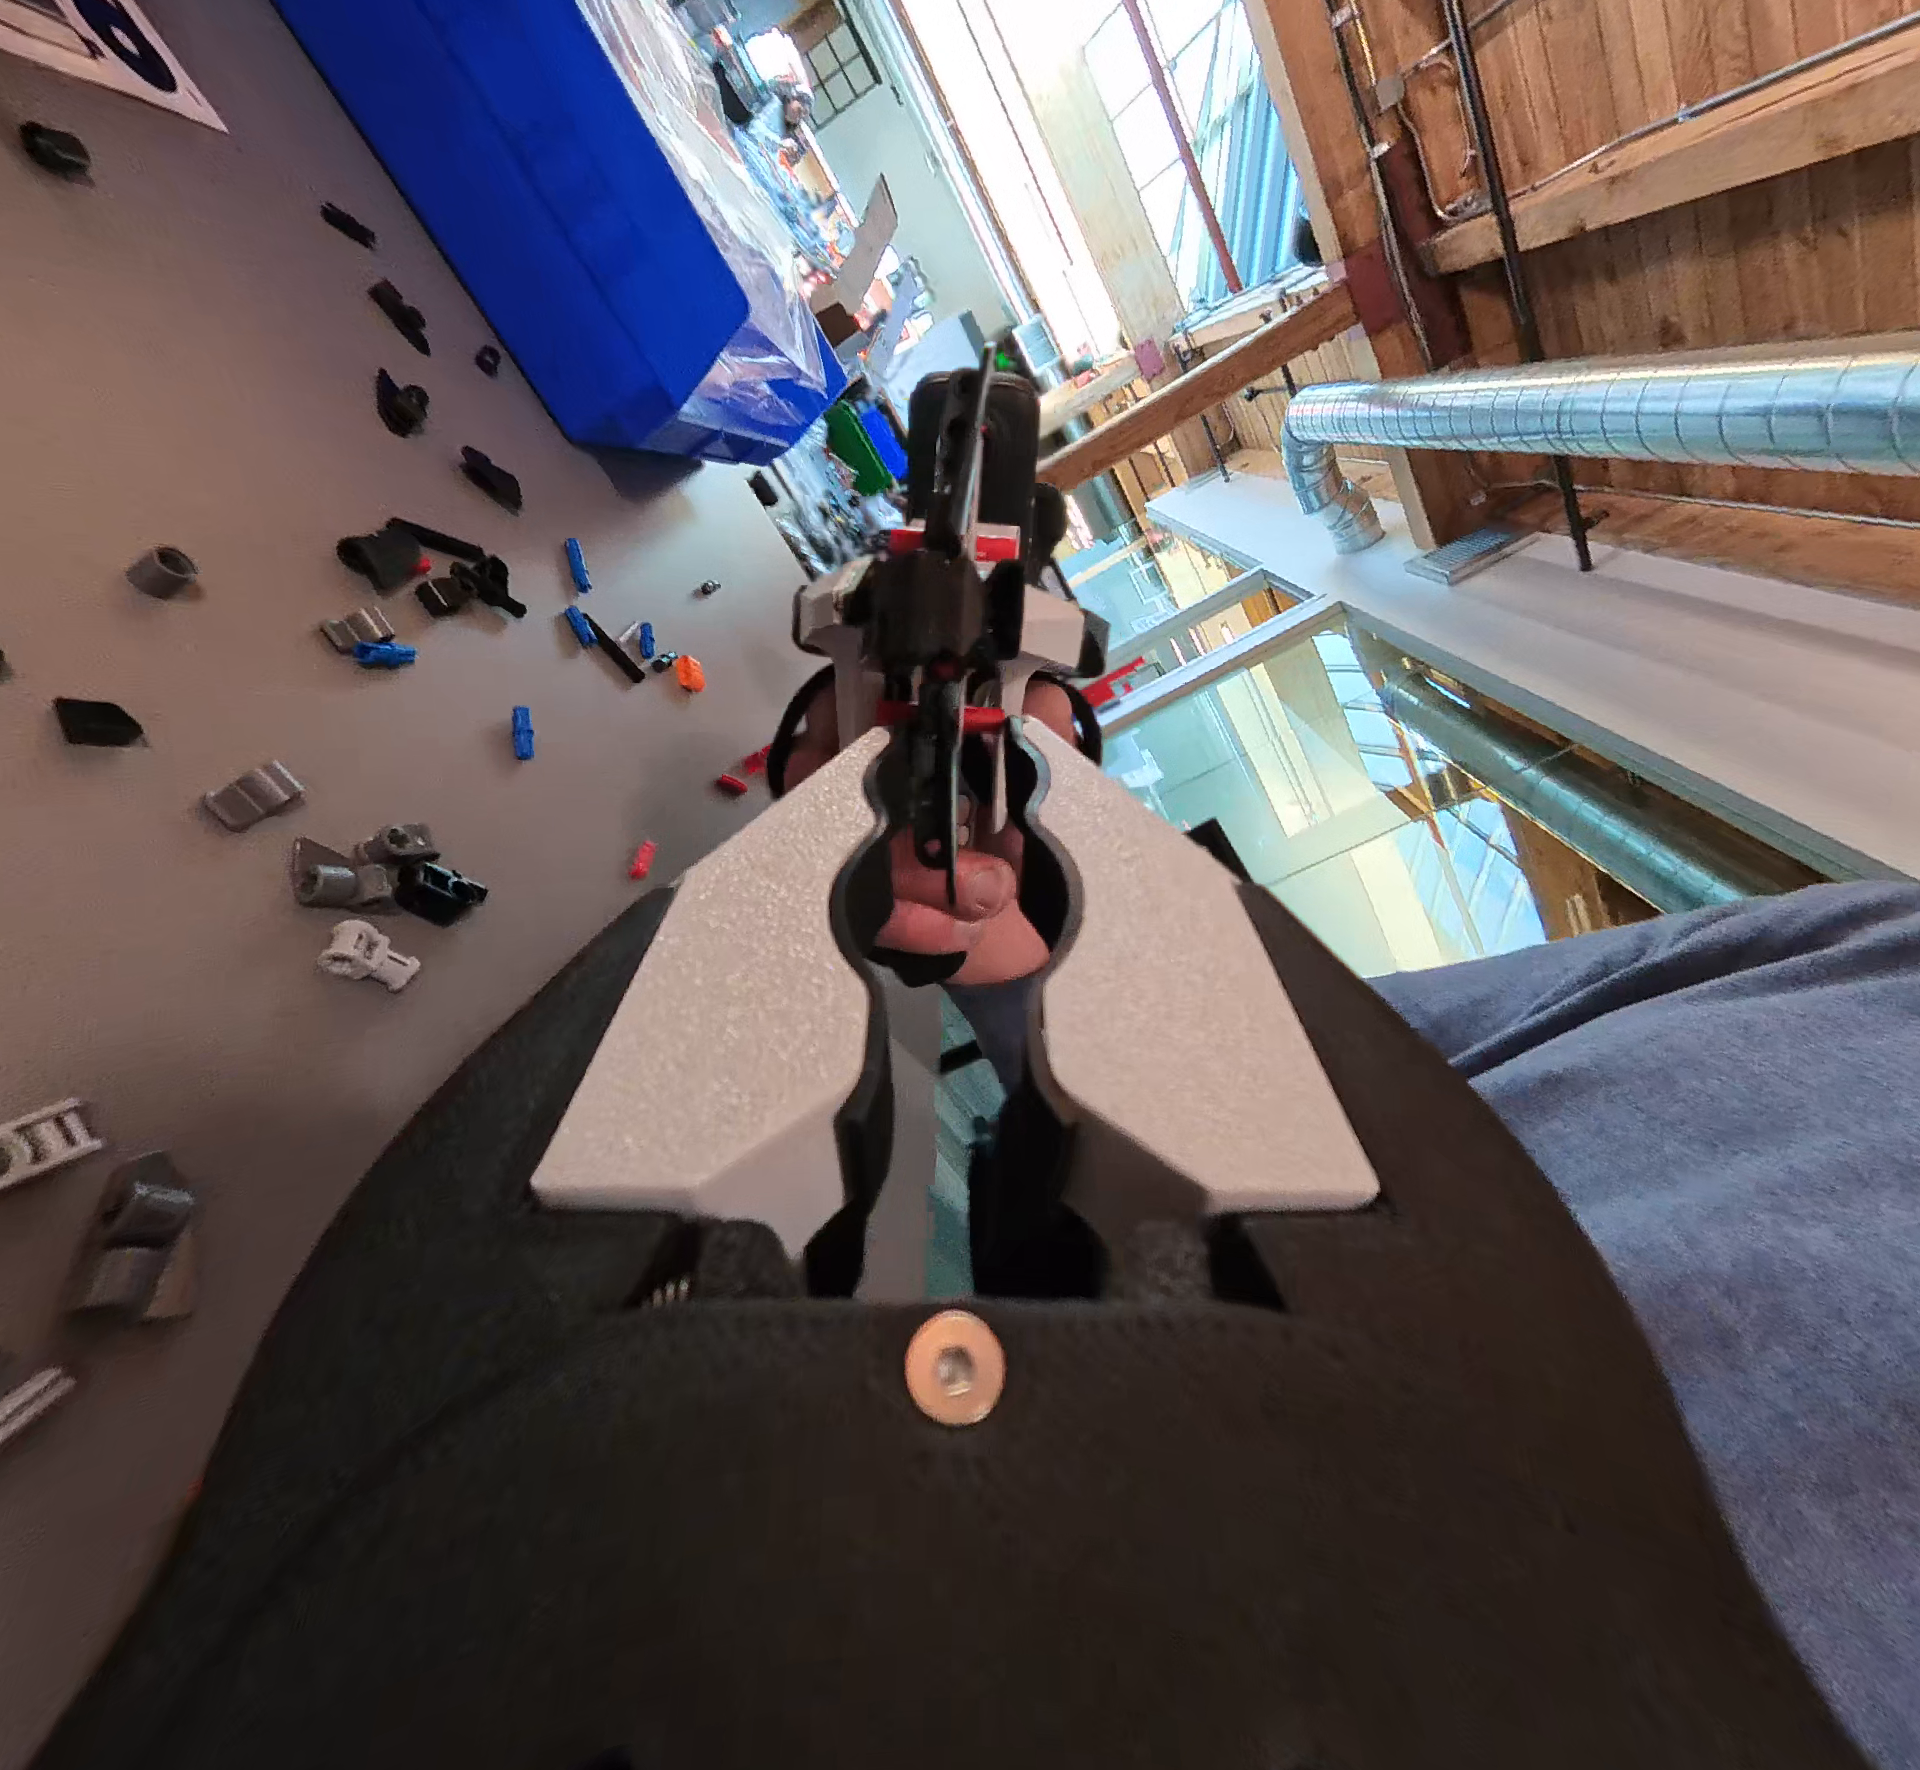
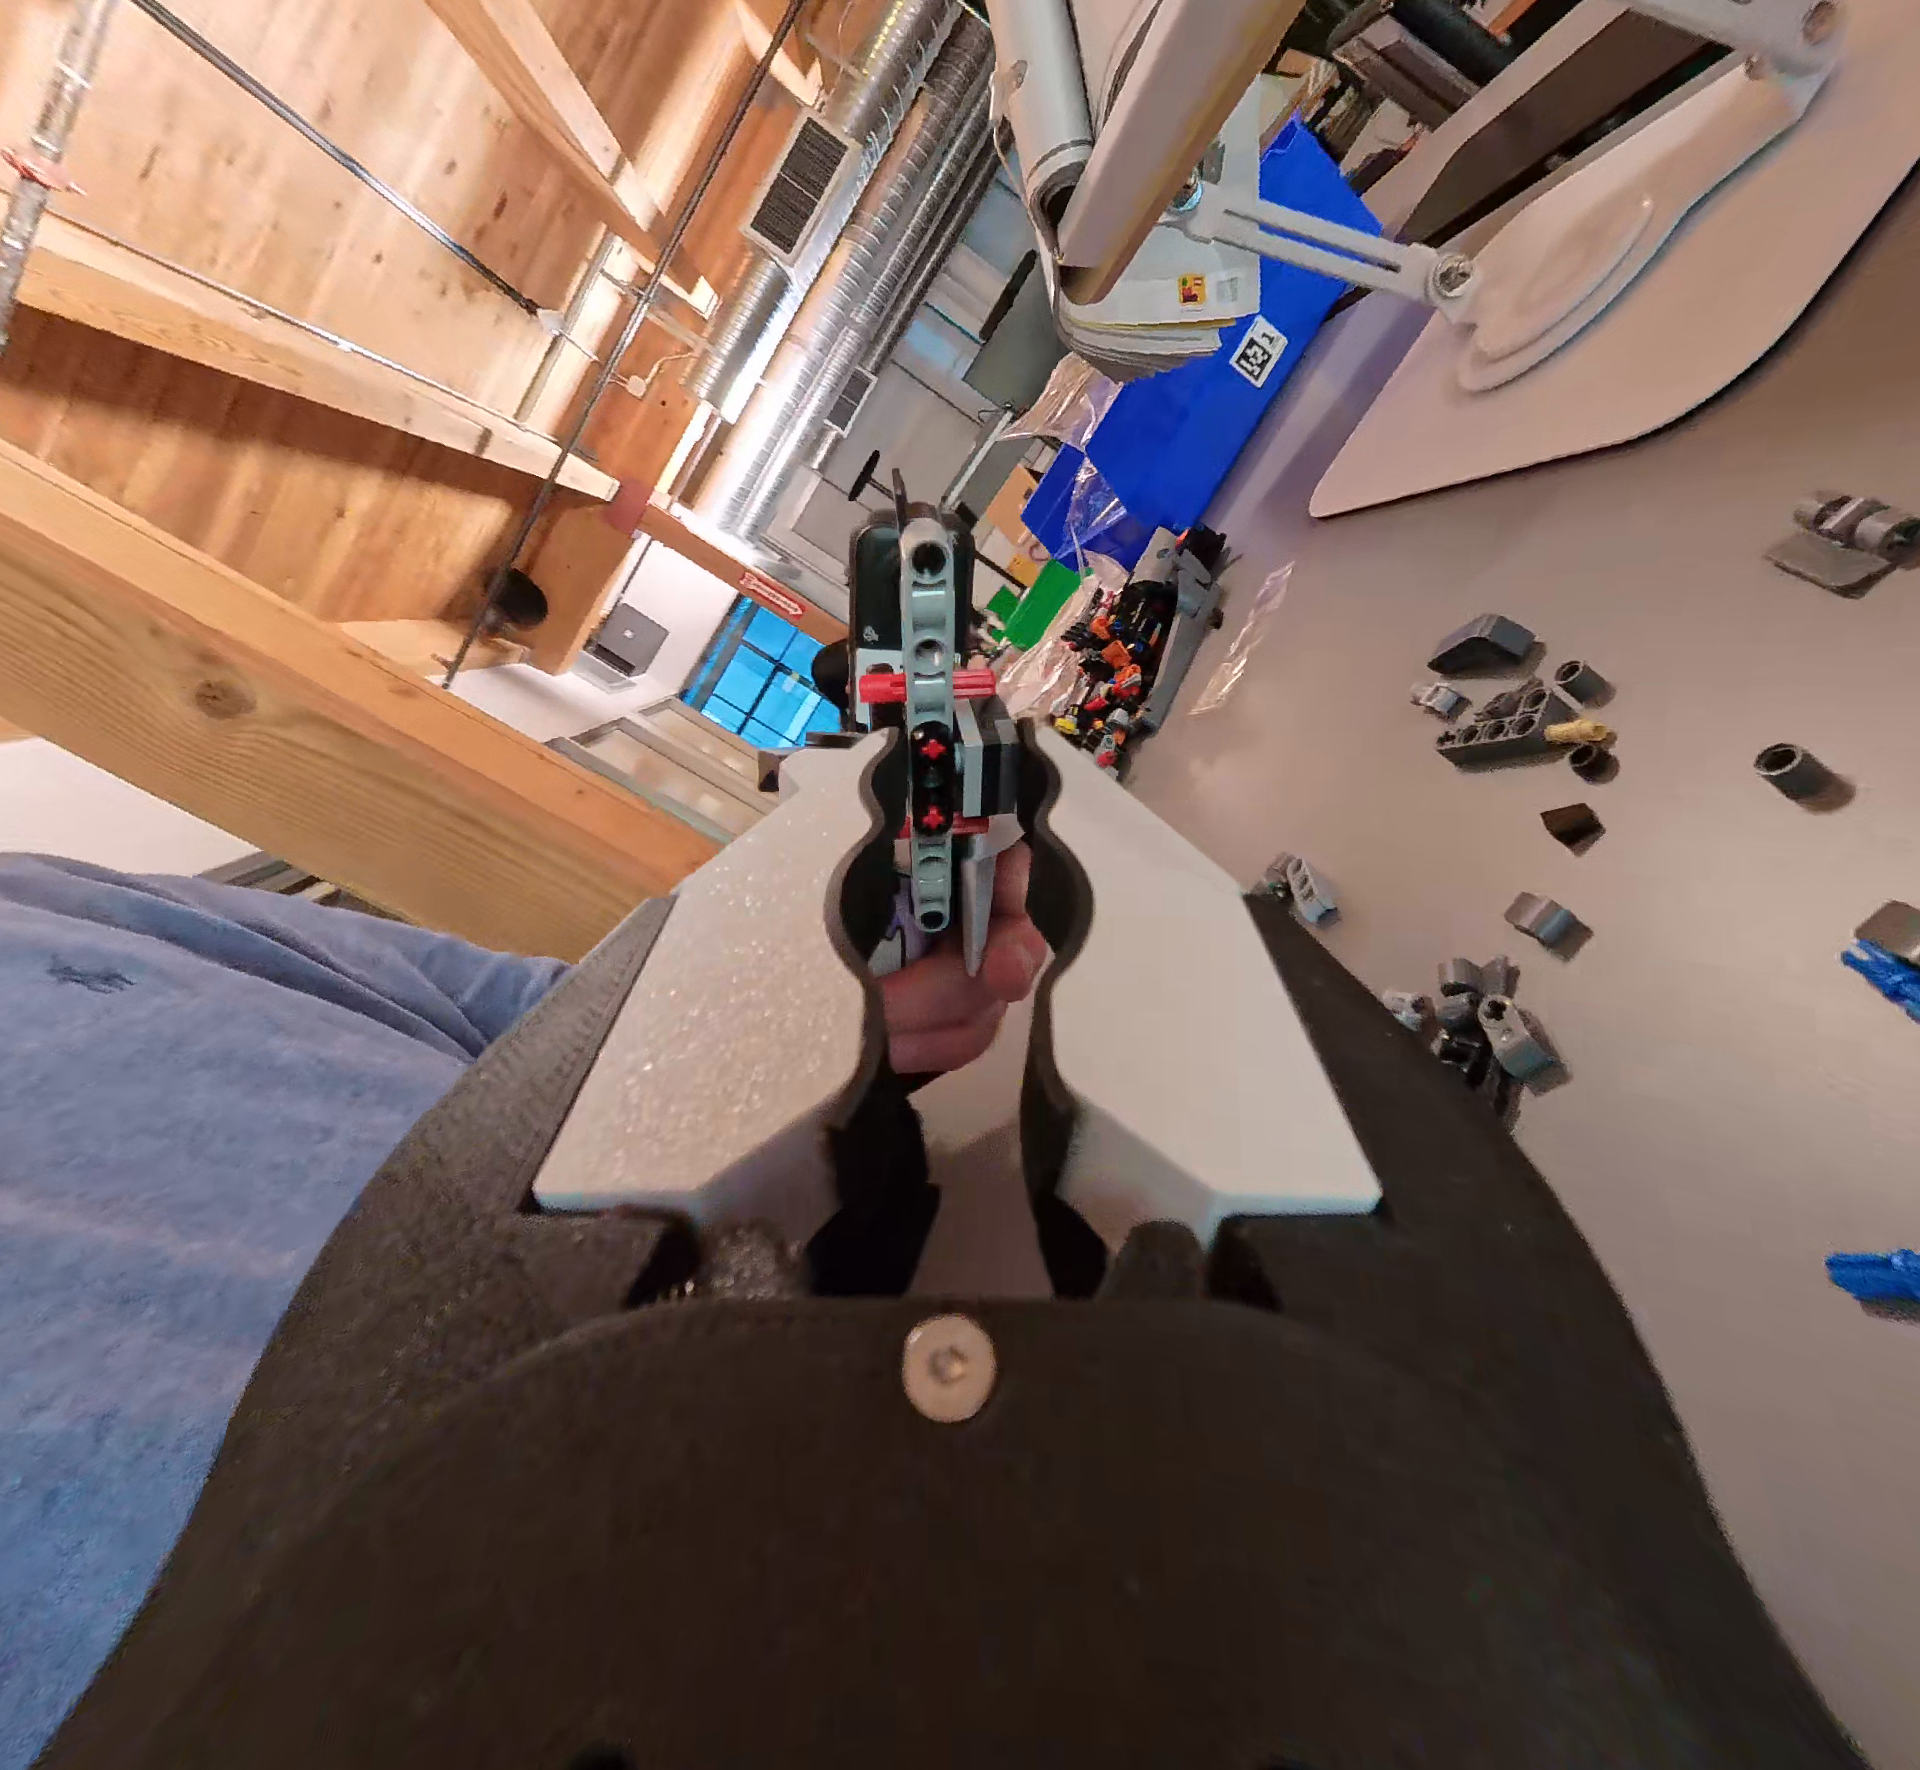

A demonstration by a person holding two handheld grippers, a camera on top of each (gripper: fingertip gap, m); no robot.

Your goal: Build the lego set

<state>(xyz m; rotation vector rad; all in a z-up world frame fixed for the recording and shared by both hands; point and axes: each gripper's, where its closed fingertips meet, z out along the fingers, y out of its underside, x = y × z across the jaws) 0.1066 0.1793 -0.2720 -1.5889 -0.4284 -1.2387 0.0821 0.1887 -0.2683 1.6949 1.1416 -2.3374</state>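
Observation:
Both grippers face each other above the table and hold one lego assembly between them. In the left wrist view my left gripper (image 1: 951, 744) is shut on the assembly's black part (image 1: 930, 624), which has a red axle (image 1: 940, 712) across it. The right gripper's grey fingers (image 1: 836, 645) and the hand (image 1: 956, 899) holding it show just behind. In the right wrist view my right gripper (image 2: 951, 744) is shut on the same assembly, at a grey holed beam (image 2: 928, 640) with red pins. A hand (image 2: 945, 1003) shows behind it.
Loose black, grey, blue and red lego pieces (image 1: 416, 577) lie scattered on the grey table (image 1: 208, 370), and they also show in the right wrist view (image 2: 1507, 723). A blue bin (image 1: 499, 120) stands at the back. A booklet on a white stand (image 2: 1132, 58) sits near a pile of small parts (image 2: 1117, 671). The grippers are tip to tip, or close to it.

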